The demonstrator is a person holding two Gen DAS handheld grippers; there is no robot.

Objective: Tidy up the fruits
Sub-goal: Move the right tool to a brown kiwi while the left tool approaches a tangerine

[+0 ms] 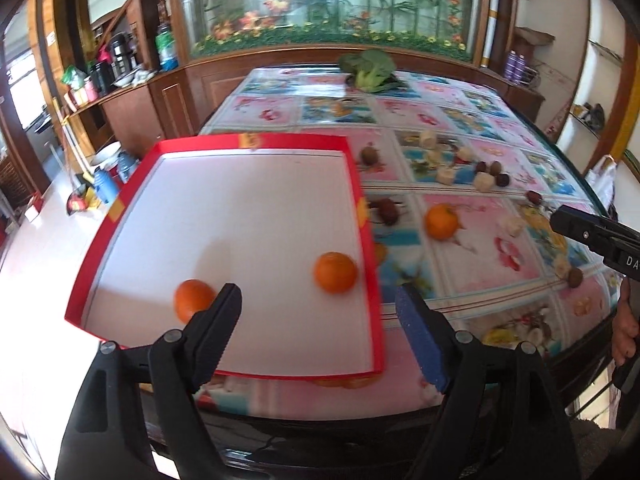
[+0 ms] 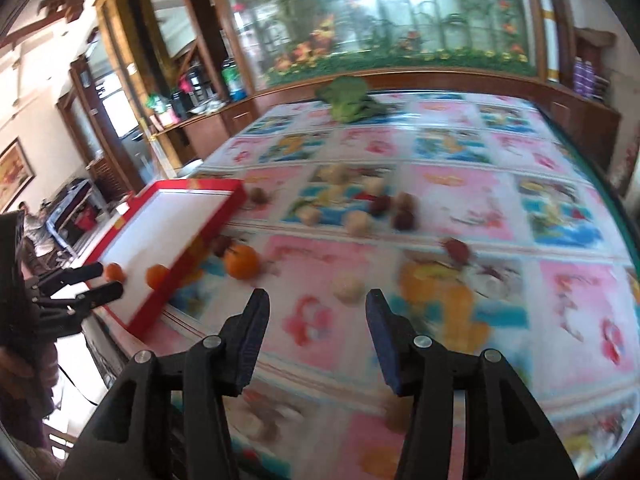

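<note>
Two oranges (image 1: 335,278) lie in the red tray (image 1: 120,208); a third orange (image 1: 441,221) and small fruits remain on the bench (image 1: 500,256). Both grippers' fingers spread, empty.

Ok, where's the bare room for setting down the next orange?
Inside the red tray, the white floor beyond the two oranges is bare. Beside the tray, around the loose orange, banana pieces and dark fruits crowd the table.

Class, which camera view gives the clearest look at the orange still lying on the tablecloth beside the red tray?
The left wrist view: the orange is sharp and unobstructed. The right wrist view shows it smaller and motion-blurred.
</note>
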